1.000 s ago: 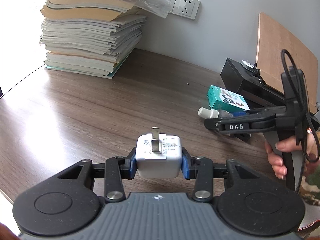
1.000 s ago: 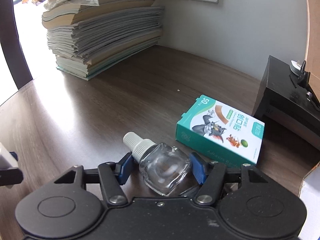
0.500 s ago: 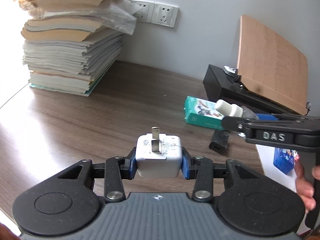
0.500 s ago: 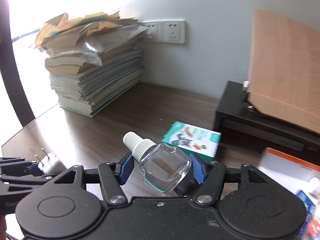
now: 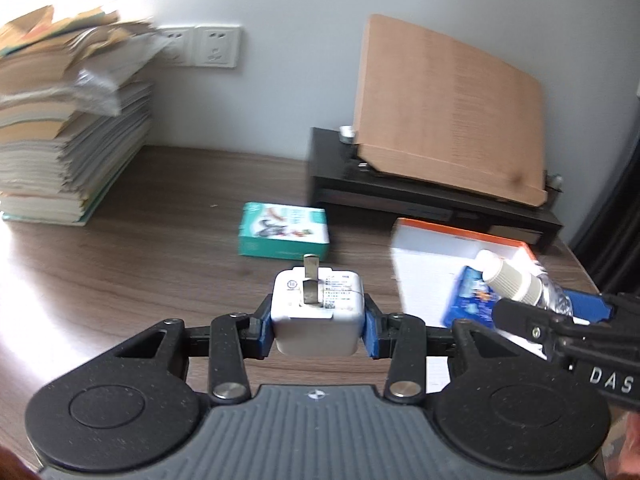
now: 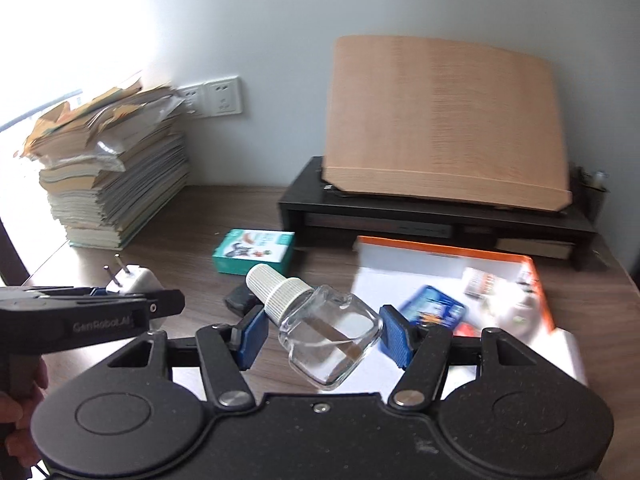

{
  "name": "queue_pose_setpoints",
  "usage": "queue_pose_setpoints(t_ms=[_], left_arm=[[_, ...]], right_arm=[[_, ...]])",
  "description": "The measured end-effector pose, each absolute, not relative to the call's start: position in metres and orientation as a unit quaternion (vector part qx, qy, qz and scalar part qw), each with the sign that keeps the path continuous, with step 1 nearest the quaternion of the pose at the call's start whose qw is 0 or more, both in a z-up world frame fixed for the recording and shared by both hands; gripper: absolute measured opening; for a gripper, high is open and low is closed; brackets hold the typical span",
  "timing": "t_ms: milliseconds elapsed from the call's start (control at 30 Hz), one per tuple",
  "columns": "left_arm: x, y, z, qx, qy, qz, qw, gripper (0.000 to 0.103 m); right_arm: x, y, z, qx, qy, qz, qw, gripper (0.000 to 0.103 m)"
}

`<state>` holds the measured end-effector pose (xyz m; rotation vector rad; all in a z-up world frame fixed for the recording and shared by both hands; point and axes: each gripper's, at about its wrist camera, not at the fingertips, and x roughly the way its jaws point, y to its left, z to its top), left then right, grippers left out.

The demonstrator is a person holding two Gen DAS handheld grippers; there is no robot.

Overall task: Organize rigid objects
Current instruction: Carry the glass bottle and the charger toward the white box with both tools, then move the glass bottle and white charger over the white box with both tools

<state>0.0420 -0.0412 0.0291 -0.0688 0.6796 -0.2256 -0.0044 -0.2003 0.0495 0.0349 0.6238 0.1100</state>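
The left gripper is pinching a white charger plug; the right gripper is pinching a clear glass bottle.

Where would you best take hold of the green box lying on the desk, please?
Probably across the two long sides of the green box, coming from above. It lies flat with its broad printed face up, so those narrow side walls give parallel surfaces, and bare desk surrounds it.

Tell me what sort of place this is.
Probably a home or office desk: a wooden desk against a wall, a tall stack of books and papers, wall sockets, and a black monitor riser.
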Motion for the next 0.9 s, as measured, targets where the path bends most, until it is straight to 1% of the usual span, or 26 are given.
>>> queue_pose_setpoints(t_ms=[267, 433, 633, 900], left_arm=[[0.023, -0.111, 0.038, -0.007, 0.323, -0.184, 0.928, 0.042], [0.016, -0.141, 0.035, 0.000, 0.321, -0.217, 0.922, 0.042], [0.008, -0.157, 0.031, 0.001, 0.325, -0.229, 0.918, 0.042], [0.006, -0.164, 0.025, 0.001, 0.335, -0.217, 0.917, 0.042]], right_arm=[[-0.053, -0.257, 0.064, 0.052, 0.285, -0.020, 0.957, 0.074], [-0.077, -0.282, 0.065, 0.062, 0.277, -0.056, 0.957, 0.074], [-0.100, -0.306, 0.063, 0.069, 0.274, -0.090, 0.955, 0.074], [-0.107, -0.323, 0.057, 0.070, 0.282, -0.101, 0.952, 0.074]])
